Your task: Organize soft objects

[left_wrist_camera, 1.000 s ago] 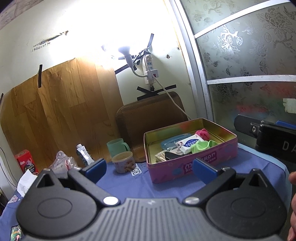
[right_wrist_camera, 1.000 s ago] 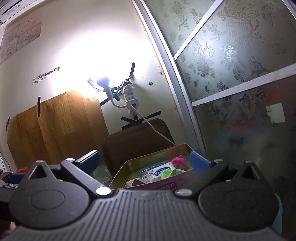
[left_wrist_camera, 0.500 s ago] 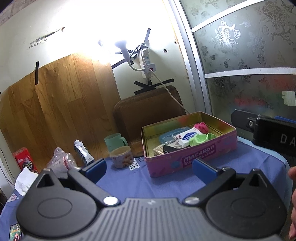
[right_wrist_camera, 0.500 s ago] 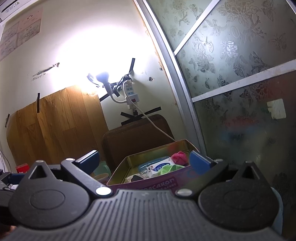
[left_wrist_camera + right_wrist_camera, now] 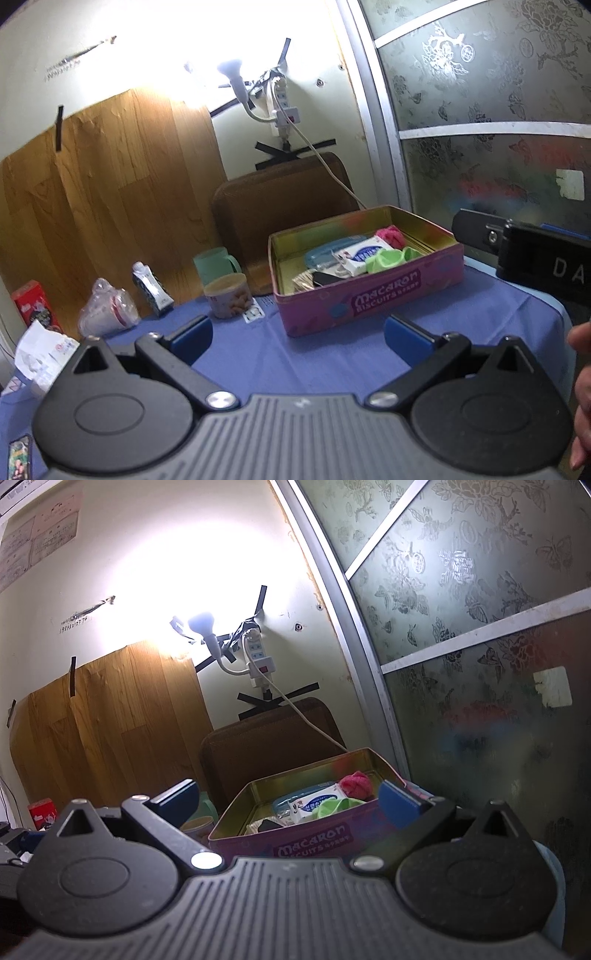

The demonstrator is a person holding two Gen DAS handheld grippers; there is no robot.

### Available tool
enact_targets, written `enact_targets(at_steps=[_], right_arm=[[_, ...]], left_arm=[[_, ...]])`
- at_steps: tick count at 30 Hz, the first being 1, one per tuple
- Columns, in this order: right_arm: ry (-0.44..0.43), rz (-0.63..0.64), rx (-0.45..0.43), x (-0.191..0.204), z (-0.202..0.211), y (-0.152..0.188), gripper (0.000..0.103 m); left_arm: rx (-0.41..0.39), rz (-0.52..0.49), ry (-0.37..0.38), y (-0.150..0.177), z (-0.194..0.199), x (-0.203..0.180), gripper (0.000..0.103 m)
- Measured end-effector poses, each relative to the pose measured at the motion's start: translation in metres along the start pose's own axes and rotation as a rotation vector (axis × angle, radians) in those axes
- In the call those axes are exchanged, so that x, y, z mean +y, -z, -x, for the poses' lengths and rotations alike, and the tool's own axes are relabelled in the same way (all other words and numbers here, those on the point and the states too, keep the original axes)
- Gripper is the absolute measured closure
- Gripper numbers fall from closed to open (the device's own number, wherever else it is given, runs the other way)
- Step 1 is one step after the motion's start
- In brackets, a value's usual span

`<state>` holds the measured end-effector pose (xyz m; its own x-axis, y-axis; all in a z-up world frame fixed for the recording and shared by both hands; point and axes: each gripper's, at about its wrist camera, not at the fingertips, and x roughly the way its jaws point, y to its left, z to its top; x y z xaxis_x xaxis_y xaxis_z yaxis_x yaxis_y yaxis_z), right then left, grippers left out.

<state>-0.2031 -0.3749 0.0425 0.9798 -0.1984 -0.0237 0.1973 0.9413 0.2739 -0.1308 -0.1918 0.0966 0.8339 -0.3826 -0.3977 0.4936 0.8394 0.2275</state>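
A pink "Macaron" biscuit tin (image 5: 369,301) (image 5: 314,843) stands open on the blue tablecloth (image 5: 332,354). Inside it lie a white wipes pack (image 5: 356,254) (image 5: 316,802), a pink fluffy thing (image 5: 391,235) (image 5: 356,783), green soft pieces (image 5: 391,258) (image 5: 334,806) and a dark flat item. My left gripper (image 5: 297,338) hovers open in front of the tin, nothing between its blue fingers. My right gripper (image 5: 291,801) is open too, held low and close to the tin's front wall. The right gripper's black body (image 5: 535,254) shows at the right of the left wrist view.
Left of the tin stand a snack cup (image 5: 227,295), a green mug (image 5: 214,260), a small carton (image 5: 149,282), a bagged cup (image 5: 105,312), a red box (image 5: 35,304) and crumpled paper (image 5: 40,354). A brown chair back (image 5: 284,199) and a lamp's cable rise behind. A hand (image 5: 581,391) is at the right edge.
Both views have tipped downward a little and drawn back: the tin sits lower and more of its front label shows. Both grippers stayed open.
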Motion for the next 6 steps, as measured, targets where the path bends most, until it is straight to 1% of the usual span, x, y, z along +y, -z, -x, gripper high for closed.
enact_targets(at_steps=[4,6], right_arm=[[0.002,0.000,0.009,-0.0001,-0.0019,0.0008,0.000],[0.003,0.001,0.013,-0.0005,-0.0033,0.0013,0.000]], left_arm=[[0.027,0.023,0.049,0.0020,-0.0045,0.0025,0.000],[0.034,0.027,0.049,0.0027,-0.0066,0.0020,0.000]])
